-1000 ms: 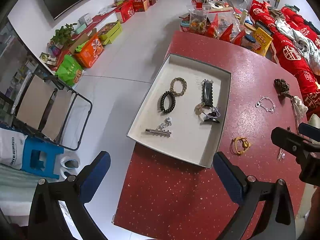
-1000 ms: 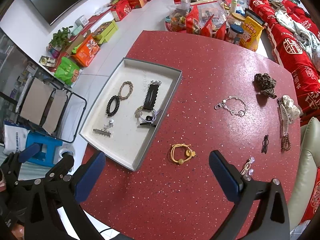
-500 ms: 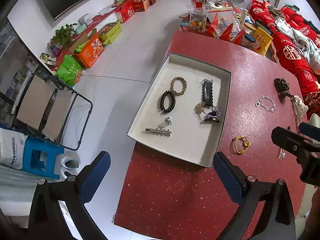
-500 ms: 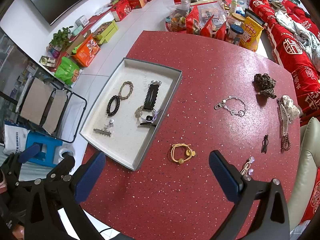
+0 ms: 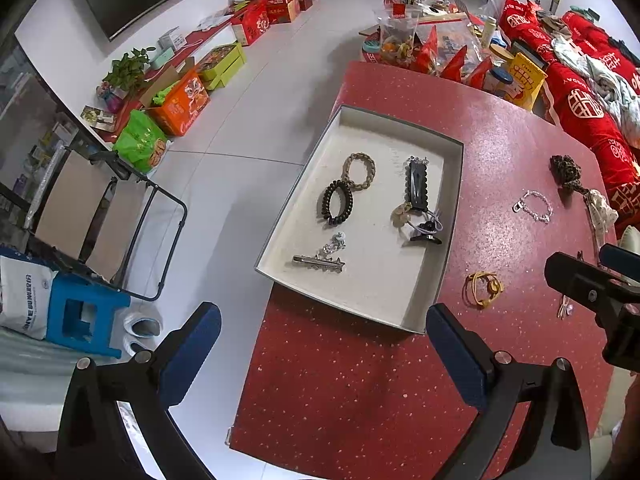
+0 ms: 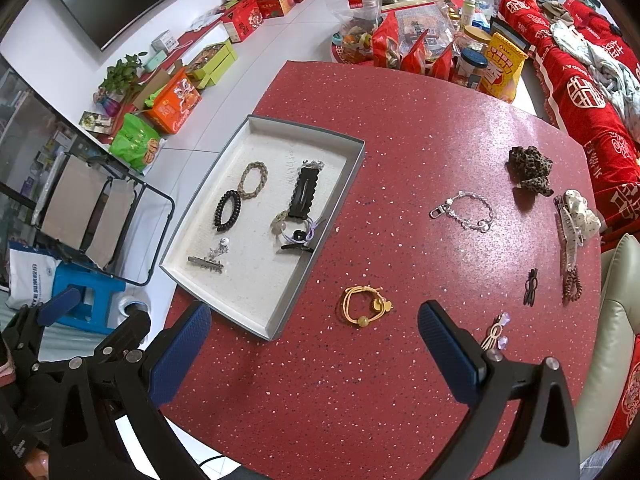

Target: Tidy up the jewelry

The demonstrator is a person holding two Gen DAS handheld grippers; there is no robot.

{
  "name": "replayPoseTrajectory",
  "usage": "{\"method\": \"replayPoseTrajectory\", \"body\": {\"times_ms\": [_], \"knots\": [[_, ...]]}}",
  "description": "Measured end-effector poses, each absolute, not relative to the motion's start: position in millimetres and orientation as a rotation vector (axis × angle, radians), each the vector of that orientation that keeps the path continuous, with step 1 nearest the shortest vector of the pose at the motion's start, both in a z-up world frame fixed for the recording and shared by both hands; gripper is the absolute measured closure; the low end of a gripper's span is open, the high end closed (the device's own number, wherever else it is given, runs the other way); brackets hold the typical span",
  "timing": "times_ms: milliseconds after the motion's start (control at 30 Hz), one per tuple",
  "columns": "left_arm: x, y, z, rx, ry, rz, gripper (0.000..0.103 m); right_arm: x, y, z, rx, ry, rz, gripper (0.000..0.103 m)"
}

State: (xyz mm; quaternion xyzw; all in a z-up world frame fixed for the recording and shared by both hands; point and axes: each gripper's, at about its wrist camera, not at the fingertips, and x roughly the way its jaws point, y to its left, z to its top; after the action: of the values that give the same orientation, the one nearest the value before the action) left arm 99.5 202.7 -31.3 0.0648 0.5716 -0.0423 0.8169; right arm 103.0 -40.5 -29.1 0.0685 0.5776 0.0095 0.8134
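The right gripper [image 6: 314, 346] hangs above the red counter [image 6: 420, 152] with its blue pads spread wide apart and nothing between them. Just beyond it, at about 12 o'clock in its view, lies a yellow hair tie [image 6: 365, 305] with a bead, flat on the counter and just beside the near right corner of the tray [image 6: 352, 168]. A small pale hair clip [image 6: 496, 333] sits just past the right pad, at 2 o'clock.

The left gripper [image 5: 322, 354] is also spread wide, empty, hovering at the counter's near edge with its left pad out over the floor. The tray lies straight ahead of it at 12 o'clock.

Inside the tray are a black coil tie [image 6: 227, 211], a braided tan tie [image 6: 253, 181], a black snap clip [image 6: 304, 193], a silver bar clip [image 6: 205, 261] and a small tangle of ties at the right wall.

Farther out at 1 to 2 o'clock in the right view, a silver chain bracelet [image 6: 464, 212], a leopard scrunchie [image 6: 530, 170], a white scrunchie [image 6: 580, 212], a small black bow clip [image 6: 530, 286] and a brown coil tie [image 6: 573, 285] lie on the counter, well apart from the tray.
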Motion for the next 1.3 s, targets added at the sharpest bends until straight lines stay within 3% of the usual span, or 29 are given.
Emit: {"method": "replayPoseTrajectory", "body": {"times_ms": [1300], "knots": [[100.4,200.4,-32.2,0.144,1.222,-0.088,0.000,103.0,-41.4,-29.9,0.154,1.235,0.017,0.000]]}}
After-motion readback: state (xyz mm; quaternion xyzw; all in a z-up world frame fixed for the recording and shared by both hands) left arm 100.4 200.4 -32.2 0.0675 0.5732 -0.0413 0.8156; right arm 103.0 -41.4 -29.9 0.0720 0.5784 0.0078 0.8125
